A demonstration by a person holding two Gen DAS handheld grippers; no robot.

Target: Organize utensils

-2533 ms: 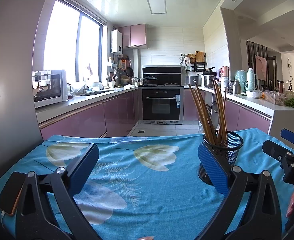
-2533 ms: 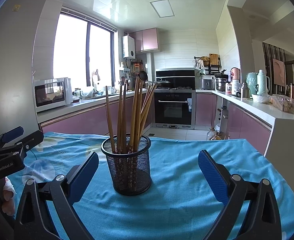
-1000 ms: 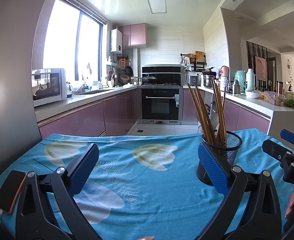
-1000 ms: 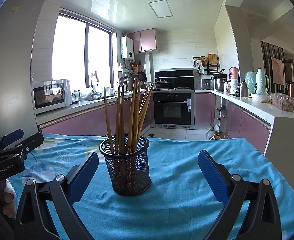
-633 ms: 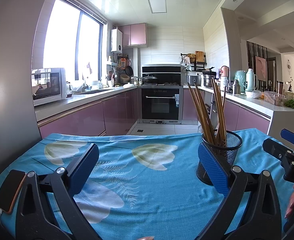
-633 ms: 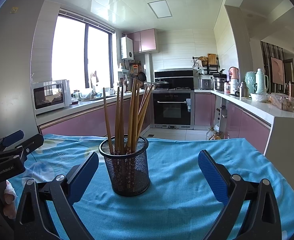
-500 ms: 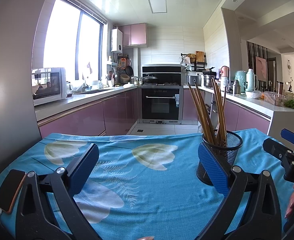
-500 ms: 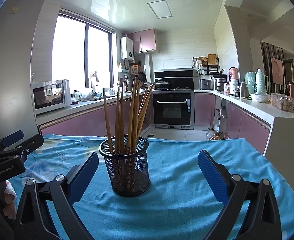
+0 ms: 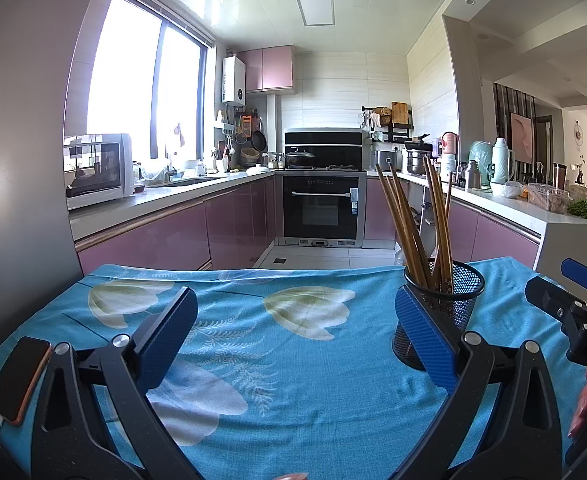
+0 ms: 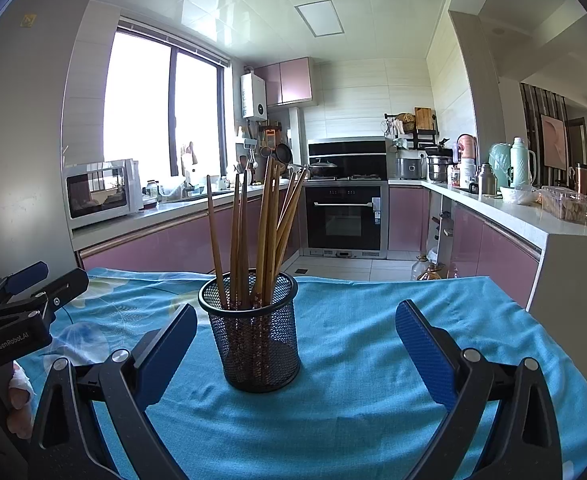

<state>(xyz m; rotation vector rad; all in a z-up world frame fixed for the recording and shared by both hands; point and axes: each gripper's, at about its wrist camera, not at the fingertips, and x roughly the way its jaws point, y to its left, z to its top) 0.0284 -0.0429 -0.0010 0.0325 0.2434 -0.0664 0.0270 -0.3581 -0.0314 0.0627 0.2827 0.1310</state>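
Blue floral tablecloth (image 9: 293,380), phone (image 9: 19,378) at its left edge, microwave (image 9: 95,168), black oven (image 9: 323,210), pink cabinets (image 9: 165,236)

A table (image 10: 373,420) stood near, with a mesh holder (image 10: 253,344) on it and chopsticks (image 10: 253,232) standing upright inside. In the left wrist view the holder (image 9: 441,312) sat to the right and a phone (image 9: 19,378) lay at the table's near left edge. Beyond the table, an oven (image 10: 345,216) stood at the far wall, a microwave (image 10: 101,192) on the left counter, and flasks (image 10: 521,162) on the right counter.
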